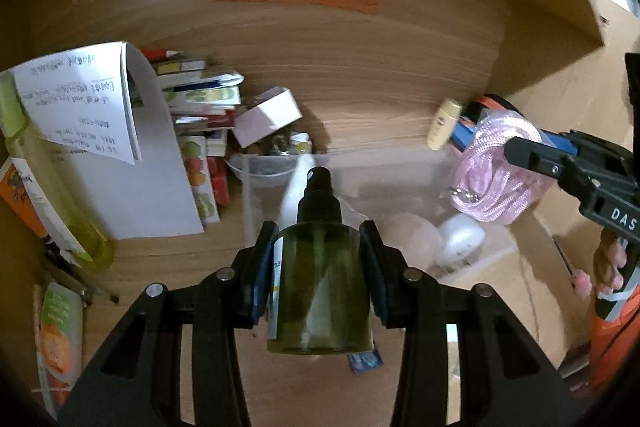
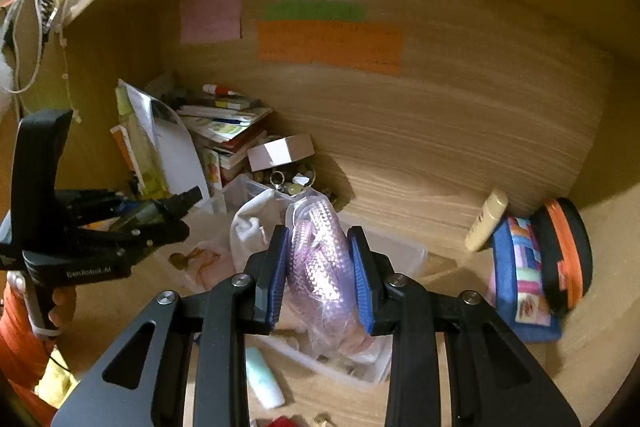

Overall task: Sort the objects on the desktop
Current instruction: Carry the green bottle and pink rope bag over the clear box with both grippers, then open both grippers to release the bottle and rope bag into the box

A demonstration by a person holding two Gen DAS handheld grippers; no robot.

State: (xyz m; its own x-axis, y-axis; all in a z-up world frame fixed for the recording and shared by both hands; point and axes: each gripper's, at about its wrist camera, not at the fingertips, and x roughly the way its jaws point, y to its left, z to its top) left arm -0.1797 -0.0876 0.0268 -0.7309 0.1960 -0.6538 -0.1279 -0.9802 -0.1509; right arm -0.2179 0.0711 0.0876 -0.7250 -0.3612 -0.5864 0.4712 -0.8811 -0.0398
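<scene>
My left gripper (image 1: pixel 320 259) is shut on a dark green spray bottle (image 1: pixel 322 291) with a black pump top, held above the desk in front of a clear plastic bin (image 1: pixel 256 195). My right gripper (image 2: pixel 320 267) is shut on a bagged coil of pink braided cord (image 2: pixel 320 259), held over the same clear bin (image 2: pixel 404 251). In the left wrist view the cord (image 1: pixel 500 167) and the right gripper (image 1: pixel 568 171) show at the right. In the right wrist view the left gripper (image 2: pixel 160 223) with the bottle (image 2: pixel 140 215) shows at the left.
A stack of books and leaflets (image 1: pixel 200 115) and a white box (image 1: pixel 268 119) stand at the back left. A cream tube (image 2: pixel 486 227), a patchwork pouch (image 2: pixel 520 267) and a black-orange case (image 2: pixel 568 251) lean at the right wall. A small white tube (image 2: pixel 264 379) lies on the desk.
</scene>
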